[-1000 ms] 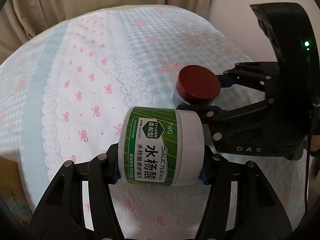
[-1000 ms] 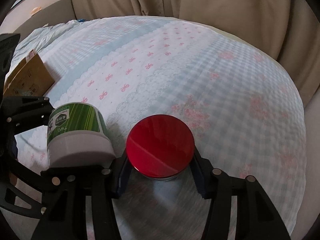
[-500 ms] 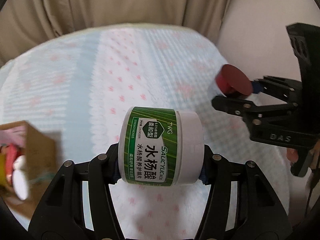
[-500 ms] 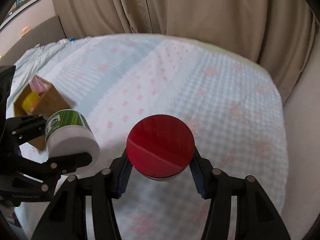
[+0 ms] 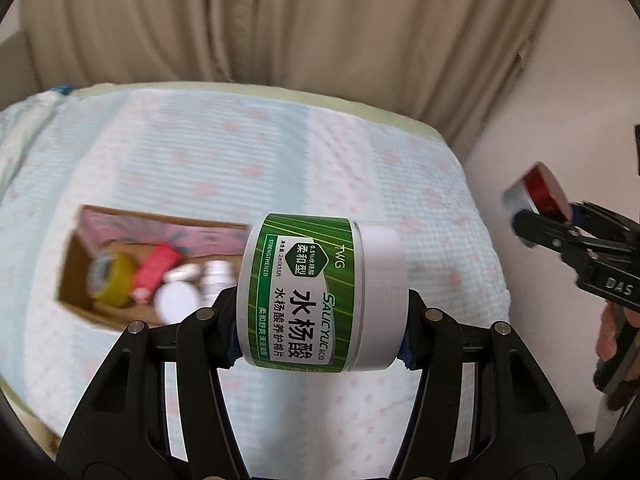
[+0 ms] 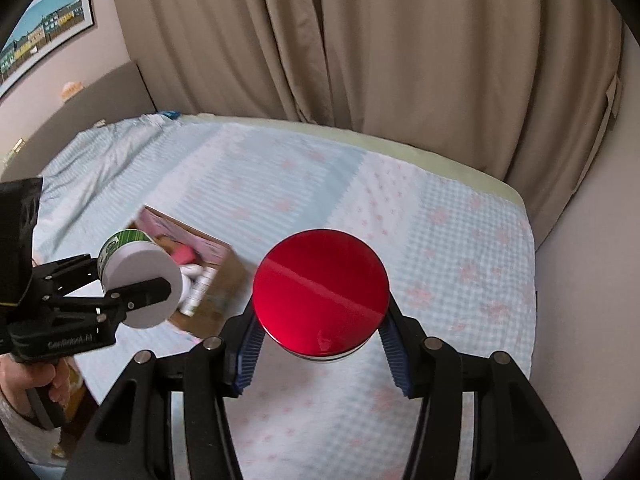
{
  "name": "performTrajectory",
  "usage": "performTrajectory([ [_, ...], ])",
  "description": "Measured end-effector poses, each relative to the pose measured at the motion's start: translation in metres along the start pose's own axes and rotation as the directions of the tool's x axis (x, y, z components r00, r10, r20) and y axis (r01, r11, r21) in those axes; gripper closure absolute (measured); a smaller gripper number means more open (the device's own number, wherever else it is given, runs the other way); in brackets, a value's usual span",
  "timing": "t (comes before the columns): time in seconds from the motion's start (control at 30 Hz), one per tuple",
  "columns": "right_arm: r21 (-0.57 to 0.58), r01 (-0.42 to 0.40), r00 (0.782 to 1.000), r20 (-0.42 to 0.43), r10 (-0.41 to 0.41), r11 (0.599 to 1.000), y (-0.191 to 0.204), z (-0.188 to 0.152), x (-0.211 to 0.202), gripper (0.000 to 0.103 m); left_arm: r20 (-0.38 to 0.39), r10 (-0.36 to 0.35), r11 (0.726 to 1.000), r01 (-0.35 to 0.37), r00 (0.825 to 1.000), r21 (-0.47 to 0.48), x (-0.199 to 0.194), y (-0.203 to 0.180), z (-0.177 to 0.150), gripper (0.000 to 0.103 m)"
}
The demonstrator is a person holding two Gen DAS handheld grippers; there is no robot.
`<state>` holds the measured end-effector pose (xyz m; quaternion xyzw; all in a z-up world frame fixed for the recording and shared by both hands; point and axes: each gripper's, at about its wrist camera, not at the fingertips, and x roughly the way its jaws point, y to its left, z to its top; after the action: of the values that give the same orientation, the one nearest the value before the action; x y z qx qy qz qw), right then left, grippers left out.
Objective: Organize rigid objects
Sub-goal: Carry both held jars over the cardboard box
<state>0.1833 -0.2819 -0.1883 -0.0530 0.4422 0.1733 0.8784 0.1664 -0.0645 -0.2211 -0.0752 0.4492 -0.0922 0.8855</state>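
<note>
My left gripper (image 5: 320, 320) is shut on a white jar with a green label (image 5: 316, 296), held on its side in the air above the bed; it also shows in the right wrist view (image 6: 136, 272). My right gripper (image 6: 320, 332) is shut on a jar with a red lid (image 6: 320, 296), also lifted; it shows at the right of the left wrist view (image 5: 536, 196). A cardboard box (image 5: 80, 304) lies on the bed below and left of the green jar, holding a yellow tape roll (image 5: 112, 276), a red item and white jars.
The bed (image 6: 440, 216) has a light blue and pink checked cover. Beige curtains (image 6: 360, 40) hang behind it, with a wall at the right. A headboard (image 6: 100, 96) and a framed picture are at the far left.
Both grippers have risen from the bed with their jars and swung left. The cardboard box has come into view under the left gripper. The two grippers have moved apart.
</note>
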Motion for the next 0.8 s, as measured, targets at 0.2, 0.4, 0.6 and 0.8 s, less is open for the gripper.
performTrajectory([
  [0.2, -0.014, 0.001, 1.0, -0.003, -0.001, 1.0, 0.07, 0.017, -0.015, 0.053, 0.009, 0.049, 0.998, -0.049, 0.999, -0.04, -0.041, 0.078, 0.011, 0.05],
  [0.4, 0.027, 0.003, 1.0, -0.011, -0.002, 1.0, 0.141, 0.029, 0.002, 0.053, -0.017, 0.053, 0.998, -0.053, 0.998, -0.036, -0.049, 0.155, 0.023, 0.05],
  [0.6, 0.136, 0.02, 0.999, -0.029, -0.016, 0.99, 0.199, 0.045, 0.038, 0.053, -0.068, 0.041, 0.998, -0.038, 0.997, 0.047, -0.039, 0.225, 0.031, 0.05],
  [0.8, 0.228, 0.071, 0.995, -0.083, -0.053, 0.971, 0.242, 0.052, 0.087, 0.053, -0.149, 0.013, 0.995, 0.002, 0.989, 0.102, -0.006, 0.28, 0.028, 0.05],
])
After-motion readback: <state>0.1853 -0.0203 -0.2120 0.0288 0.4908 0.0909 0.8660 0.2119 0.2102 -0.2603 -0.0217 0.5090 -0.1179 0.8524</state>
